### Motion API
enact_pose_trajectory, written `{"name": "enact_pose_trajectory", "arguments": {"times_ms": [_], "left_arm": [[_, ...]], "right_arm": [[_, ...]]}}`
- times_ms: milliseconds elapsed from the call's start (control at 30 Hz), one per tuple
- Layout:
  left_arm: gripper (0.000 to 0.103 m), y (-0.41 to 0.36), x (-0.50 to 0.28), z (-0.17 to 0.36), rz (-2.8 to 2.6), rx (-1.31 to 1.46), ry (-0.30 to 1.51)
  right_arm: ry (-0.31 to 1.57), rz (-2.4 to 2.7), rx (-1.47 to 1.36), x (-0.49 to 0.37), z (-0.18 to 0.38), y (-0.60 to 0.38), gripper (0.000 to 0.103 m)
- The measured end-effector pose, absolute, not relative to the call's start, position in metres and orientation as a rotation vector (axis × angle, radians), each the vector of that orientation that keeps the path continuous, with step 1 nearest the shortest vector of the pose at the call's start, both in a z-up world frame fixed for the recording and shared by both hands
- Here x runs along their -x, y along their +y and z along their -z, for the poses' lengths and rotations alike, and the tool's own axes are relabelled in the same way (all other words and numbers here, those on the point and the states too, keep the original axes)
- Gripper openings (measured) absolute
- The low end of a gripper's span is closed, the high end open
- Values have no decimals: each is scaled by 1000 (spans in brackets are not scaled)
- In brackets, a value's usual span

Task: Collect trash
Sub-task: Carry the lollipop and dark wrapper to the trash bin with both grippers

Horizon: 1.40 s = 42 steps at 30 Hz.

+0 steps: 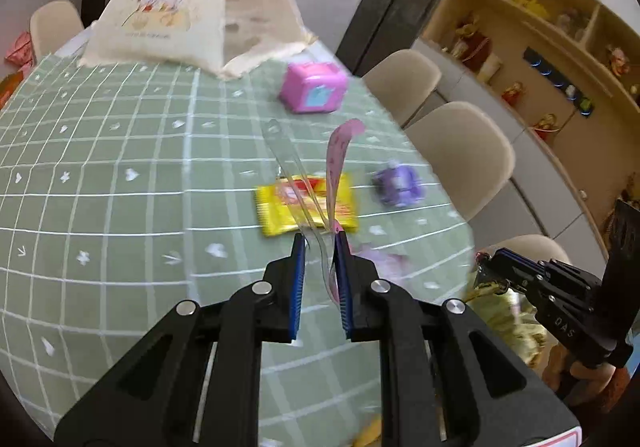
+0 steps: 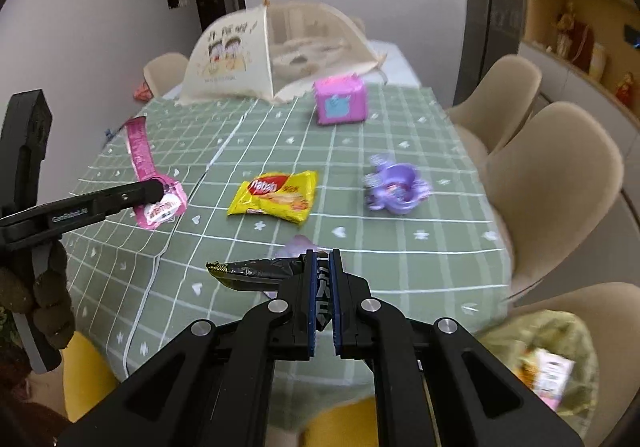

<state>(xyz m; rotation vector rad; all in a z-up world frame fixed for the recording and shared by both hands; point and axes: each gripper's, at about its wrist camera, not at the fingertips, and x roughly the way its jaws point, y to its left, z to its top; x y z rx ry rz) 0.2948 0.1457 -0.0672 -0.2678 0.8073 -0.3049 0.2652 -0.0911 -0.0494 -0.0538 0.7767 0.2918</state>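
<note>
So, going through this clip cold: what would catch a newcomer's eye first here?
Probably both grippers already holding trash: the left gripper is shut on a pink wrapper, and the right gripper is shut on a black wrapper, both above the near part of the green checked tablecloth. Next comes the yellow snack packet lying mid-table, with a pink cube box farther back beside the mesh food cover.

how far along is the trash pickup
Done: a wrapper already lies in the green bag. In hand: left gripper pinches a pink wrapper, right gripper a black one. Left: yellow snack packet on the table.
</note>
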Motion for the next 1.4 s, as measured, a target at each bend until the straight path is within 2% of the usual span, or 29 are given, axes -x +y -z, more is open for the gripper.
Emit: {"name": "enact_pose_trajectory", "arguments": {"times_ms": [267, 600, 1033, 1367, 1400], "left_arm": [[14, 42, -240, 15, 411, 221, 710], [14, -82, -201, 1, 559, 154, 727], [14, -179, -213, 56, 717, 124, 917], [14, -201, -232, 87, 732, 99, 982], [18, -200, -234, 89, 736, 106, 990]], "right_arm": [[654, -218, 36, -196, 1, -179, 8], [600, -73, 0, -132, -12, -286, 8], [586, 38, -80, -104, 1, -358, 8], [628, 57, -101, -110, 17, -370, 8], [631, 56, -102, -110, 18, -370, 8]]}}
